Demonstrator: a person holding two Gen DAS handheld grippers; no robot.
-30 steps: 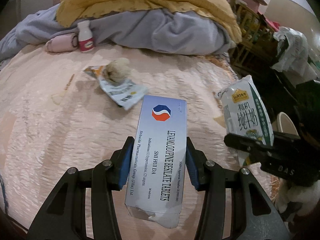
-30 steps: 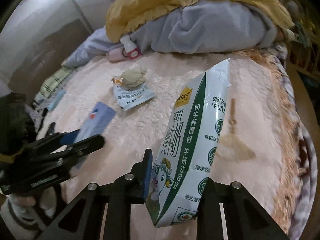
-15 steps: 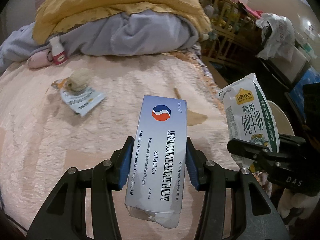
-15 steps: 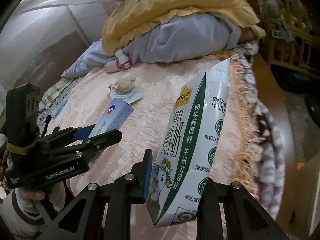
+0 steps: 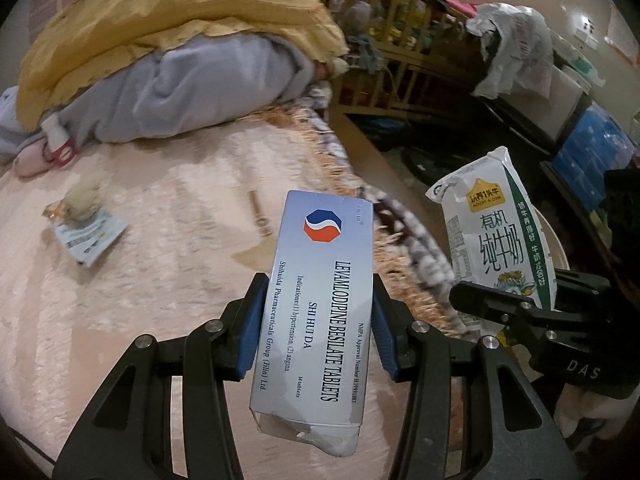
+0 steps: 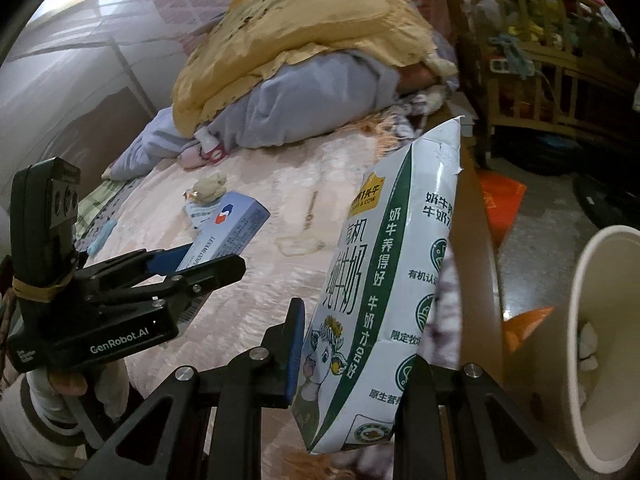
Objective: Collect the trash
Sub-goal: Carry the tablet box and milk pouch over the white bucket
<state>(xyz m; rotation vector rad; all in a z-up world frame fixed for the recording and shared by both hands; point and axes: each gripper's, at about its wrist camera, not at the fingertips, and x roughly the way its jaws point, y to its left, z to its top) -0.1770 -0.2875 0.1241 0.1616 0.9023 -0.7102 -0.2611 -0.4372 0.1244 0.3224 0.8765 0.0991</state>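
Bed; one tablet box, one milk carton.

Tablet box: red/blue octagon logo, "LEVAMLODIPINE BESILATE TABLETS", "SHI HUI DA", "Indications:(1) hypertension, (2) angina.", "Shihuida Pharmaceuticals Group (Jilin) Ltd.", "14 tablets", and an NMPA approval number too small to read reliably. Same logo shows on it in the right wrist view; the rest there is illegible.

Milk pouch: yellow badge "ADOPT A COW", large "有机 纯牛奶", green side strip with Chinese characters. On its other face: "奶牛养得好 牛奶才会好", "有机认…", "限定牧…", "原生营…", each cut off.

Left gripper body: "GenRobot.AI". Right gripper body: "DAS".

Wrapper on bed: print blurred, unreadable.
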